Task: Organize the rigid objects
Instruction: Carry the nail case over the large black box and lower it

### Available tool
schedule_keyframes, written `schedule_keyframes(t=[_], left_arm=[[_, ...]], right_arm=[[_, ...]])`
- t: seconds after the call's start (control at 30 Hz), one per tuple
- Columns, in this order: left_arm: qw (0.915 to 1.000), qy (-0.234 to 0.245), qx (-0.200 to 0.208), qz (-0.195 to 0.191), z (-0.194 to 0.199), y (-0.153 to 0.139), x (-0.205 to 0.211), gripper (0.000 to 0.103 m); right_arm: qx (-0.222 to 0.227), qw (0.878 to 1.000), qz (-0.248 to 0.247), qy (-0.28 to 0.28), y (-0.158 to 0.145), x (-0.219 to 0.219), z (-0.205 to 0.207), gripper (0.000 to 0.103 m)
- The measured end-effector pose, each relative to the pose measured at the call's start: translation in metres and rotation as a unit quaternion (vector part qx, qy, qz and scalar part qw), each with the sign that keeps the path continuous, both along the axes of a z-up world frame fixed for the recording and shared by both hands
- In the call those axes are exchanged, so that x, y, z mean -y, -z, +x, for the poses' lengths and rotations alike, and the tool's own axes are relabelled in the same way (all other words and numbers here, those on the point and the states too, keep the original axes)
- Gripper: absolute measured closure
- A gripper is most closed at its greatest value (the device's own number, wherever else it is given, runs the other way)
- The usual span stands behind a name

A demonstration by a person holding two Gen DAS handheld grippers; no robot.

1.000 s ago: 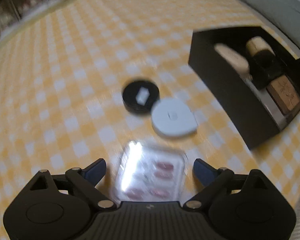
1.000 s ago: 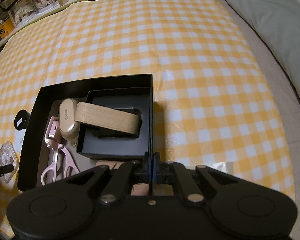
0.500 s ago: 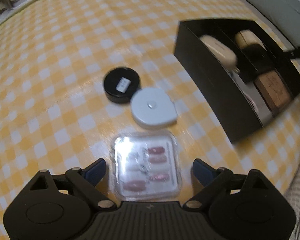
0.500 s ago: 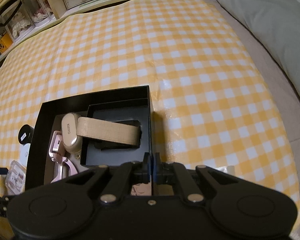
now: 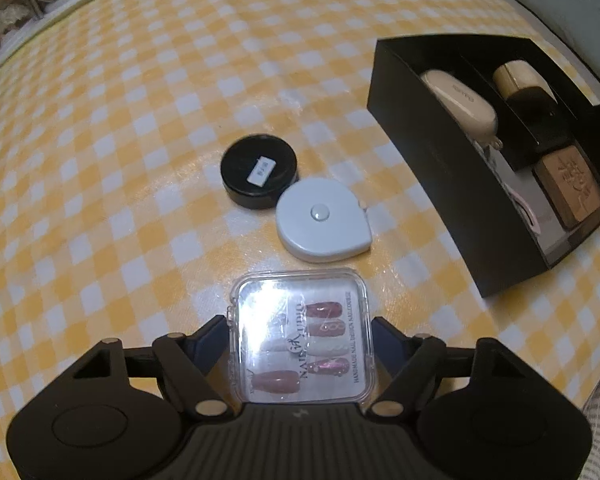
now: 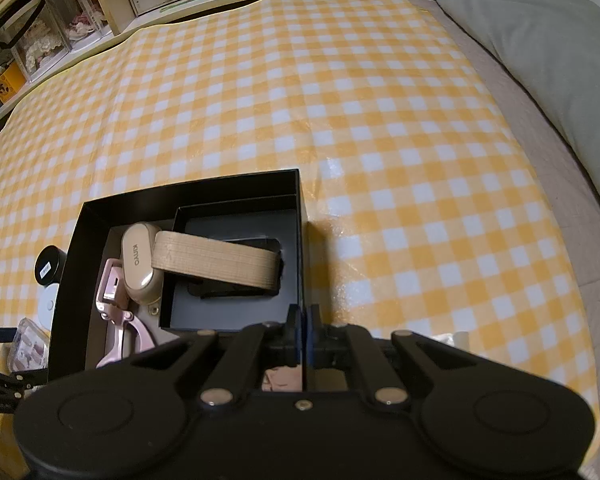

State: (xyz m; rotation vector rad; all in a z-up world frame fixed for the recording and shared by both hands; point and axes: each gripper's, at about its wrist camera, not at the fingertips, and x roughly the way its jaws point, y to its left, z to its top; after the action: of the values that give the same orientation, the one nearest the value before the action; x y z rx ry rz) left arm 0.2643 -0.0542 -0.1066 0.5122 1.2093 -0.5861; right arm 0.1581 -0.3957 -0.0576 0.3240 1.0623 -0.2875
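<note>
1. Our left gripper [image 5: 300, 334] has its jaws closed in against the two sides of a clear square plastic case of press-on nails [image 5: 302, 336]; the blue-padded fingers [image 5: 208, 346] touch its edges, so we take it as gripped, though we cannot tell whether the case is lifted off the cloth.
2. Our right gripper [image 6: 303, 322] has its jaws pressed together on the near wall of a black rectangular cardboard box [image 6: 70, 256], the thin wall edge running between the pads.
3. Just beyond the nail case, in the left wrist view, lies a white rounded plastic tape measure [image 5: 322, 220] with a centre button, flat on the cloth.
4. Touching its far left edge sits a black round lidded jar [image 5: 259, 170] with a small white label on top.
5. To the right of these stands the black box [image 5: 432, 152], well apart from the nail case and open at the top.
6. Inside it, in the right wrist view, we see a beige oval case [image 6: 138, 268] marked "KINYO", a pink metal eyelash curler [image 6: 118, 320] beside it, and a smaller black inner tray [image 6: 180, 280] with a tan flat strap-like piece [image 6: 216, 258] lying across it.
7. The left wrist view also shows a brown embossed square block [image 5: 570, 188] at the near end of the box.
8. Everything rests on a yellow-and-white checked tablecloth [image 6: 380, 120]; a grey pillow [image 6: 540, 20] lies to its right.
</note>
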Motion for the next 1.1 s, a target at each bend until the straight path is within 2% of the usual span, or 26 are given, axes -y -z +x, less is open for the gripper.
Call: schedule_keyframes(t=[0.17, 0.4, 0.5, 0.63, 0.83, 1.1], left_arm=[[0.9974, -0.043, 0.03, -0.049, -0.002, -0.03, 0.002, 0.026], [0.9868, -0.08, 0.045, -0.134, -0.016, -0.071, 0.018, 0.026], [0.9799, -0.09, 0.032, -0.175, -0.023, -0.081, 0.036, 0.026], [0.9669, -0.111, -0.009, -0.23, -0.031, -0.083, 0.065, 0.026], [0.9684, -0.093, -0.013, -0.231, -0.048, -0.063, 0.109, 0.026], [0.9676, -0.1, -0.032, -0.23, -0.056, -0.03, 0.138, 0.026]], right_arm=[[0.0, 1.0, 0.0, 0.001, 0.0, 0.001, 0.0, 0.1], [0.0, 1.0, 0.0, 0.0, 0.001, -0.001, 0.0, 0.1], [0.0, 1.0, -0.001, 0.0, 0.0, 0.0, 0.0, 0.1], [0.0, 1.0, 0.0, 0.0, 0.001, -0.001, 0.0, 0.1], [0.0, 1.0, 0.0, 0.0, 0.002, -0.003, 0.0, 0.1], [0.0, 1.0, -0.001, 0.0, 0.002, -0.002, 0.0, 0.1]])
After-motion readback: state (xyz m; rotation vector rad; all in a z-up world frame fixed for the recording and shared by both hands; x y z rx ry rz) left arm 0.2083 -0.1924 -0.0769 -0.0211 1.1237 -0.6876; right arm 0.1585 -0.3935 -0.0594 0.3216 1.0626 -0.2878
